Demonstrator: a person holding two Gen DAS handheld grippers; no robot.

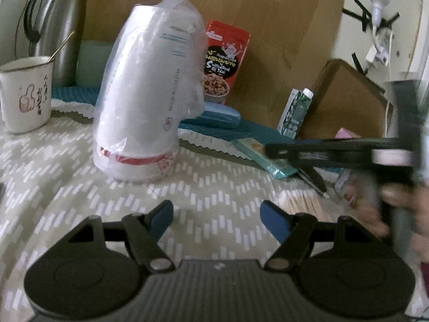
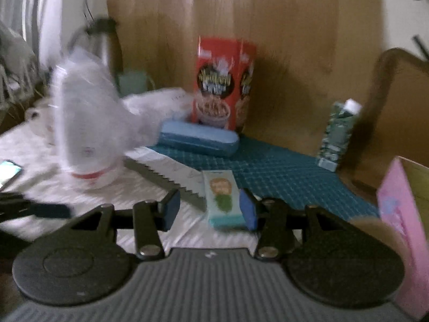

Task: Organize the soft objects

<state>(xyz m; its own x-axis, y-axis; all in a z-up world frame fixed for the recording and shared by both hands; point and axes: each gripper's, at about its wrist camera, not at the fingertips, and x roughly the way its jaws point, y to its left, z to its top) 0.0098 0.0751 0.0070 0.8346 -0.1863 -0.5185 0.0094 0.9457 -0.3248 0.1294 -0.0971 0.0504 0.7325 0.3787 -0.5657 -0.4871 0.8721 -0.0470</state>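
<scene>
step: reaching for things on bench | left tool [image 1: 216, 216] empty, apart | right tool [image 2: 209, 209] apart, by green packet [image 2: 224, 197] | next: close on packet

Both wrist views, low, share the cup stack [image 1: 139, 94].

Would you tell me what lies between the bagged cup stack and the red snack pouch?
Only the blue case lies on the table between the cup stack and the red pouch, clearest in the right wrist view.
</scene>
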